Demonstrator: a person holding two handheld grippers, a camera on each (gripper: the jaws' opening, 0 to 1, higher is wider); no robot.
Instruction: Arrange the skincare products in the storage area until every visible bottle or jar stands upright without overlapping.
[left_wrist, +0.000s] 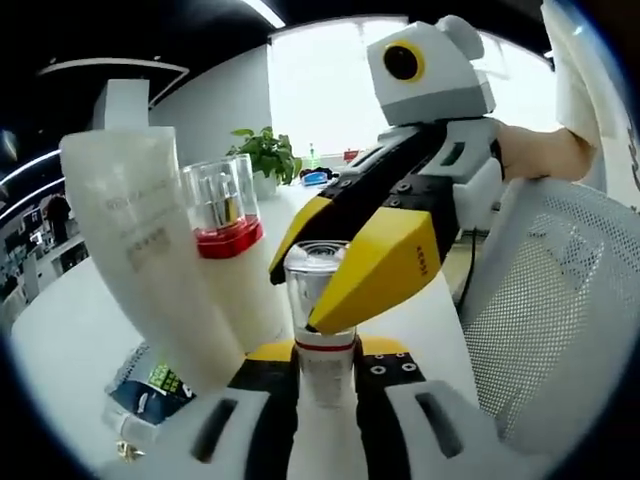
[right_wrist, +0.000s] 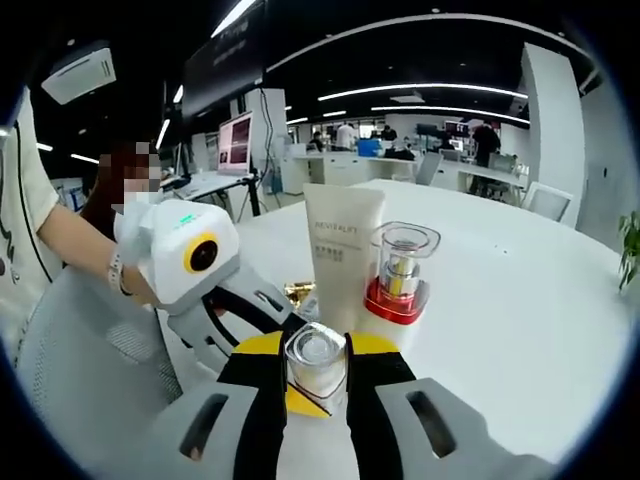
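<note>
A small bottle with a clear cap (left_wrist: 318, 272) and a red band sits between my left gripper's (left_wrist: 325, 356) jaws, which are shut on its white body. My right gripper (left_wrist: 326, 268) comes in from the right, its yellow fingers (left_wrist: 385, 268) closed around the same cap. In the right gripper view that cap (right_wrist: 315, 362) lies between my right gripper's (right_wrist: 316, 352) jaws, and the left gripper (right_wrist: 290, 396) reaches in from the left. A white tube (left_wrist: 150, 250) (right_wrist: 341, 250) and a red-banded, clear-capped bottle (left_wrist: 226, 212) (right_wrist: 401, 272) stand upright side by side on the table.
The round white table (right_wrist: 500, 330) stretches far behind the products. A white mesh chair (left_wrist: 560, 300) stands close on the right, a potted plant (left_wrist: 265, 155) at the table's far side. Small packets (left_wrist: 150, 388) lie by the tube's base. A person's hand (right_wrist: 125, 270) holds the left gripper.
</note>
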